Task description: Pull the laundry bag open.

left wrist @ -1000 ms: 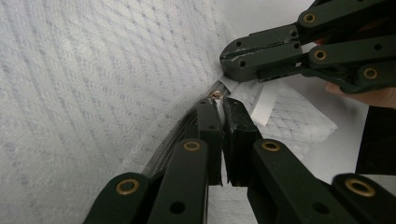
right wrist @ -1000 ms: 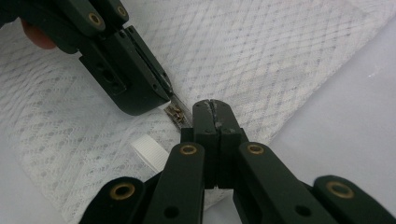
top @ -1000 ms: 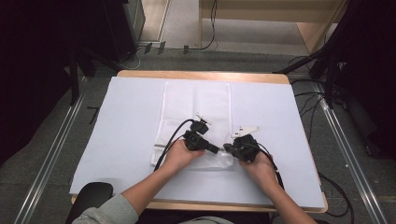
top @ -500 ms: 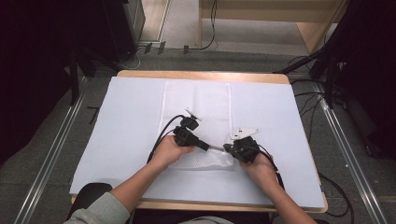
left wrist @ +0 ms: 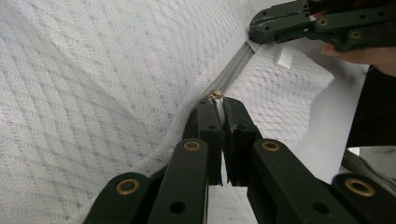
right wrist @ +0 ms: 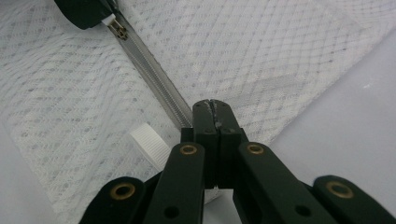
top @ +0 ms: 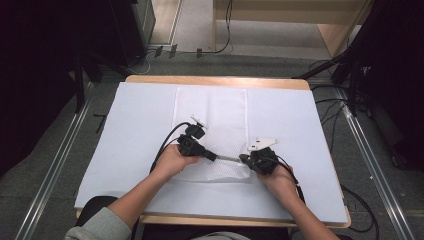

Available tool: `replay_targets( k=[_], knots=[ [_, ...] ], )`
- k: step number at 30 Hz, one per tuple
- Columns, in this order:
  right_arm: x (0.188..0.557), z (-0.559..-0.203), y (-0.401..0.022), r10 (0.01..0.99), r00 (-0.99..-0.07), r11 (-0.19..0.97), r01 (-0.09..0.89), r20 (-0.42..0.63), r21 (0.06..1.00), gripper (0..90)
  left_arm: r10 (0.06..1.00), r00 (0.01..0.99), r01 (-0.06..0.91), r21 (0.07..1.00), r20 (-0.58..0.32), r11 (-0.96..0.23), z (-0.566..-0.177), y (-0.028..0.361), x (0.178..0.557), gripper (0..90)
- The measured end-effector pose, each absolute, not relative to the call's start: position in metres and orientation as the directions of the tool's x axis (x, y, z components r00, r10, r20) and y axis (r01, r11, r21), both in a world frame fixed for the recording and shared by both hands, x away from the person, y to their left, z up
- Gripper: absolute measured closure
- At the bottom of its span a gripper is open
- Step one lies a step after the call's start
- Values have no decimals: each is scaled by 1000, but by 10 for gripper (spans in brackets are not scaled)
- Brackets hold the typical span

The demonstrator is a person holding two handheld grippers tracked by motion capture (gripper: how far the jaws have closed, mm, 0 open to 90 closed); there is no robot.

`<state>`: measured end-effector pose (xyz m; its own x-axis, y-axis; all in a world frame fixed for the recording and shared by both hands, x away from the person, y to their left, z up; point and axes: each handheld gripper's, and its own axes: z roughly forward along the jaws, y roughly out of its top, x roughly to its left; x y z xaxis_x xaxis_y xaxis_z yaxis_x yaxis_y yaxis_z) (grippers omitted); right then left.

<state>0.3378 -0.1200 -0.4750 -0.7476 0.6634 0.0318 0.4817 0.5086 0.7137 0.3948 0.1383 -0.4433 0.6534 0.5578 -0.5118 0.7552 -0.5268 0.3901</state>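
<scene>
- We cannot see the zipper pull clearly; the left gripper seems clamped on it.
- The white mesh bag lies mid-table, long axis running away from us; its grey zipper crosses the near end.
- The right gripper pinches the zipper's end, jaws together.
- A ribbed white tab lies beside it.

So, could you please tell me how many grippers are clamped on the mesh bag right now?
2. The left gripper pinches the zipper pull; the right gripper grips the mesh bag at the zipper's end.
</scene>
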Motion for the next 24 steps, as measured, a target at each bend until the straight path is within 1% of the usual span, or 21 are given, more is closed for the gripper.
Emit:
replay_targets(
  k=[10, 20, 24],
  knots=[
    [338, -477, -122, 661, -749, 497, 478, 41, 725, 900, 563, 646, 762, 396, -515, -512, -440, 150, 395, 883],
    [338, -477, -123, 658, -751, 492, 482, 53, 725, 900, 552, 637, 769, 402, -537, -497, -437, 161, 394, 883],
    [339, -477, -123, 656, -753, 492, 479, 52, 727, 900, 556, 643, 765, 394, -527, -510, -438, 161, 392, 883]
  ],
)
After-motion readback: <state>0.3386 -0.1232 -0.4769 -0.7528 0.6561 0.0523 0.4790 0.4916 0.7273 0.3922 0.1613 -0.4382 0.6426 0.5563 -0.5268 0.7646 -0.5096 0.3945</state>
